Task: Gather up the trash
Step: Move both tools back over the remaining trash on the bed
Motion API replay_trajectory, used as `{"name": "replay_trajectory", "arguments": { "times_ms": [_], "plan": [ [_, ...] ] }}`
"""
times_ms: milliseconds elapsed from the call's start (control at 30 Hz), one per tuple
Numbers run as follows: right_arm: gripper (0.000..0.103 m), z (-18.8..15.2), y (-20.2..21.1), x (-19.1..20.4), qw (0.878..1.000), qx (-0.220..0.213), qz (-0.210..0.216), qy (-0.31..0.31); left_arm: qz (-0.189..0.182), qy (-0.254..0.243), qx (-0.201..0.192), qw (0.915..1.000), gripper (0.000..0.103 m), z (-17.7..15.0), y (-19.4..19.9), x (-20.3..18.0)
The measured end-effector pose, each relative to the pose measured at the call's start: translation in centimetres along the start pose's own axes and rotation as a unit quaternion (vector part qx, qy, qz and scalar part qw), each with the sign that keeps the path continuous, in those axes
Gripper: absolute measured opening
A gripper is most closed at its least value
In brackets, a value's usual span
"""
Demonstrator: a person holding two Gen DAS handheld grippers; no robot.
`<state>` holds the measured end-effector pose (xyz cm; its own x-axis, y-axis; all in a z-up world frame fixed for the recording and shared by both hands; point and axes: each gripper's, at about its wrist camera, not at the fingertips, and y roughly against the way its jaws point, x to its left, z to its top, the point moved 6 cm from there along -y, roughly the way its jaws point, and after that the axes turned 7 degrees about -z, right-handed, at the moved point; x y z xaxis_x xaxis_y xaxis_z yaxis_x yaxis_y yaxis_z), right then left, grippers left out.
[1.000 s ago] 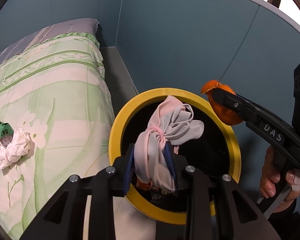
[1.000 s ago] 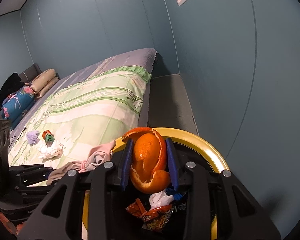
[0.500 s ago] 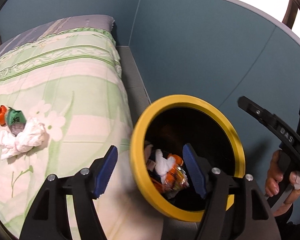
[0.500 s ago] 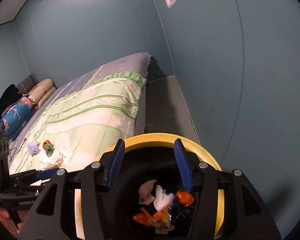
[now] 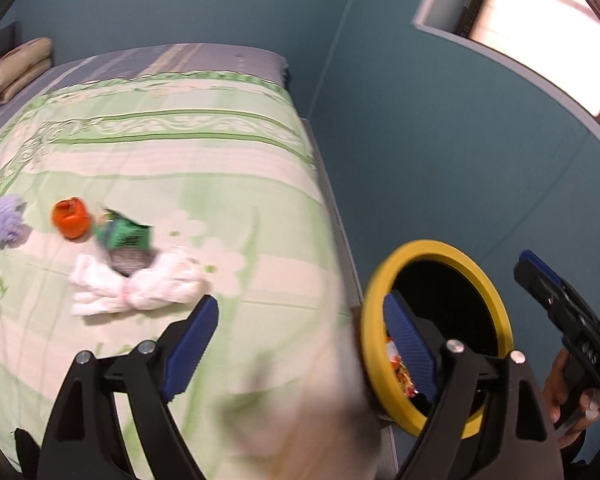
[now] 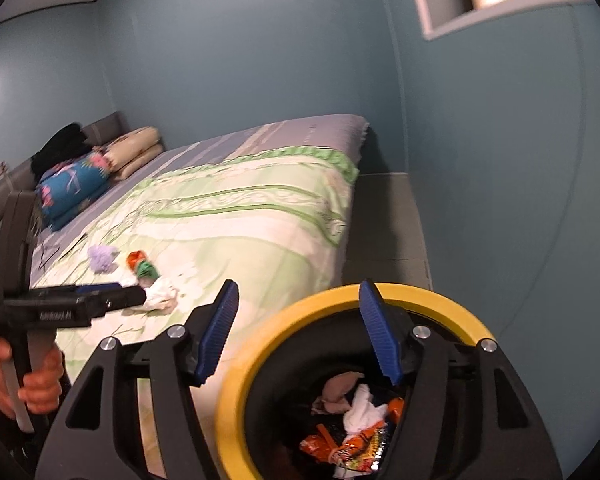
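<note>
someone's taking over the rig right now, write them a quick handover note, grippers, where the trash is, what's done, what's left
Left gripper: fingers opening, nothing between them, over the bed edge.
Right gripper: fingers opening, empty, above the bin.
Yellow-rimmed bin: on the floor beside the bed. Inside it are a pinkish cloth, a white tissue and an orange snack wrapper.
Left on the green quilt: a purple fluffy bit, an orange piece, a green wrapper and a crumpled white tissue, lying close together.
To do: pick those up and drop them in the bin.
</note>
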<state>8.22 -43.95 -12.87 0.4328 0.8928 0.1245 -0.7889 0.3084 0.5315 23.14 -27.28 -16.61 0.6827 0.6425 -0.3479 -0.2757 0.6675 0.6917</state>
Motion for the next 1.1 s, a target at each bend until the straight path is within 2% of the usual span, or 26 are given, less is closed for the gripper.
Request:
{"name": "replay_trajectory", "arguments": {
  "times_ms": [467,833,1100],
  "plan": [
    [0.064,-0.2,-2.5,11.1,0.993,0.008,0.068,0.100,0.043,0.061,-0.035,0.9966,0.088,0.1,4.3,9.4],
    [0.065,-1.7,-5.2,17.0,0.984,0.036,0.101,0.143,0.085,0.107,-0.047,0.9895,0.089,-1.3,7.0,17.3],
    [0.065,-2.8,-7.1,20.7,0.976,0.053,0.120,0.173,0.104,0.128,-0.046,0.9852,0.089,-2.7,7.6,21.7]
  ]
}}
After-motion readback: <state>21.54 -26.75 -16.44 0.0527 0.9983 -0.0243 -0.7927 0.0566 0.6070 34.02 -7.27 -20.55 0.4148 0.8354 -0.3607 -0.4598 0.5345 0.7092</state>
